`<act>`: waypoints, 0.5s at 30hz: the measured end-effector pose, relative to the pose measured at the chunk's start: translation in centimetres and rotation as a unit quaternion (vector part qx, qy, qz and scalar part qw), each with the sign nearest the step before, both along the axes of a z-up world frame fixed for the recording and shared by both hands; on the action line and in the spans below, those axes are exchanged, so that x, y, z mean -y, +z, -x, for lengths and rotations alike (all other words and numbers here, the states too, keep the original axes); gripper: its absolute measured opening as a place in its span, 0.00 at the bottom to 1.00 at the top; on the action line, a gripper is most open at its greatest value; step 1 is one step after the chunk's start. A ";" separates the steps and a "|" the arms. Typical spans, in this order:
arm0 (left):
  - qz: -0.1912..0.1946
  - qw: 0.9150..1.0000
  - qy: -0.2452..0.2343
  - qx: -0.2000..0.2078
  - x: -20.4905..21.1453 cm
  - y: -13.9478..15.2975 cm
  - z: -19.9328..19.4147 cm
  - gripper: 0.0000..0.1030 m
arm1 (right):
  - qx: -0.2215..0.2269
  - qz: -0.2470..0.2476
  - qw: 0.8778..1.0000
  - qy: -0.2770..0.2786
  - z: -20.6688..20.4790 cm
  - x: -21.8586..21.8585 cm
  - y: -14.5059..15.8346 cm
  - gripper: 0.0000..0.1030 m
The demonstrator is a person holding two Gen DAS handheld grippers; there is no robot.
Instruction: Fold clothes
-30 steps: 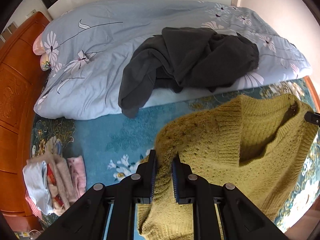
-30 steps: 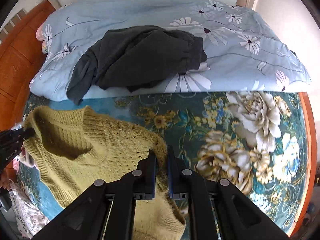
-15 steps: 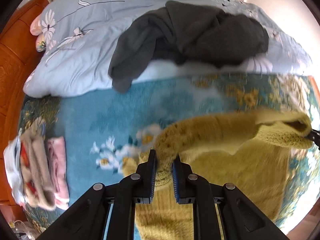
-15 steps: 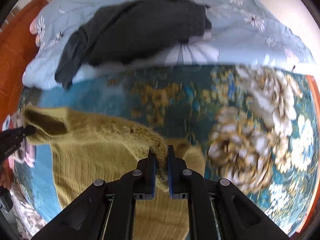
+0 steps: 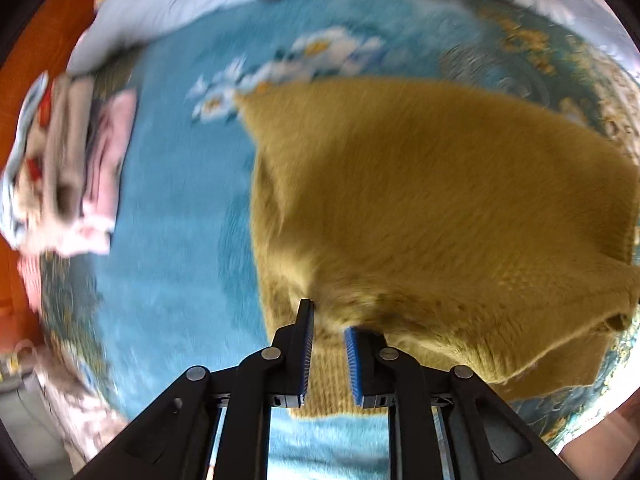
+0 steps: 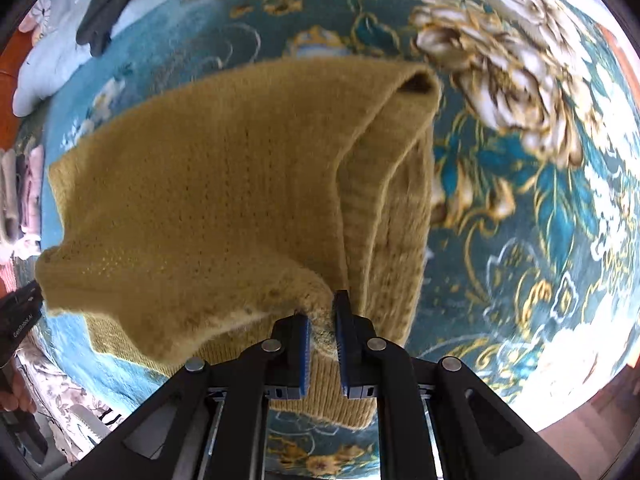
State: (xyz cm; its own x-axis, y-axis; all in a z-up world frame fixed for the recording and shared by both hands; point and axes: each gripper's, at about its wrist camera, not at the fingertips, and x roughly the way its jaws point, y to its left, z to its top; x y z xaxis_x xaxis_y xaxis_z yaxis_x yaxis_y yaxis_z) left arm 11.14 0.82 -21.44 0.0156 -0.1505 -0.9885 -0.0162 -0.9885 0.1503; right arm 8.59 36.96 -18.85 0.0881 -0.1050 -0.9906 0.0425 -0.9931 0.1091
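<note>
Sweater (image 5: 420, 200) had been swung down and folded over onto bed (image 5: 180, 240); still pinched narrowly by left gripper (image 5: 328, 340) and right gripper (image 6: 322, 320).

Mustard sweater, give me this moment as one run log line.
mustard sweater: folded over on bedspread | left gripper: gripping sweater | right gripper: gripping sweater

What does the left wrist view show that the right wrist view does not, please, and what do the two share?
Only the left wrist view shows the left hand-held gripper closed on the mustard sweater, and the pile of folded clothes in full.

Only the right wrist view shows the right hand-held gripper pinching the sweater's edge, the large pale flower pattern, and the sweater's ribbed fold.

Both show the sweater on the teal floral bedspread, with the dark garment at the top edge.
</note>
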 end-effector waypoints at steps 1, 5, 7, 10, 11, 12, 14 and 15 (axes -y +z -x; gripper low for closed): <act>-0.002 1.000 0.014 0.007 0.5 -0.2 -0.4 0.18 | 0.000 0.001 1.000 0.001 -0.3 0.1 0.1 0.13; -0.020 0.997 0.074 0.032 2.6 -0.8 -2.2 0.18 | 0.005 0.006 1.000 0.009 -1.5 -0.1 0.4 0.24; -0.043 0.992 0.114 0.040 3.8 -1.0 -3.2 0.18 | 0.012 0.006 1.000 0.008 -2.4 -0.7 0.6 0.27; -0.115 0.972 0.202 0.032 5.8 -0.9 -4.7 0.30 | 0.027 0.029 0.999 -0.033 -3.9 -2.5 0.7 0.27; -0.143 0.962 0.232 0.028 6.4 -1.0 -5.0 0.36 | 0.033 0.044 0.997 -0.054 -4.4 -3.3 0.8 0.28; -0.171 0.949 0.263 0.023 6.9 -1.2 -5.3 0.48 | 0.039 0.060 0.995 -0.076 -4.9 -4.0 0.8 0.32; -0.216 0.923 0.317 0.017 7.8 -1.9 -5.8 0.56 | 0.053 0.106 0.985 -0.126 -5.6 -5.1 0.4 0.49; -0.226 0.914 0.336 0.018 8.1 -2.3 -5.8 0.58 | 0.059 0.128 0.978 -0.152 -5.8 -5.4 0.0 0.53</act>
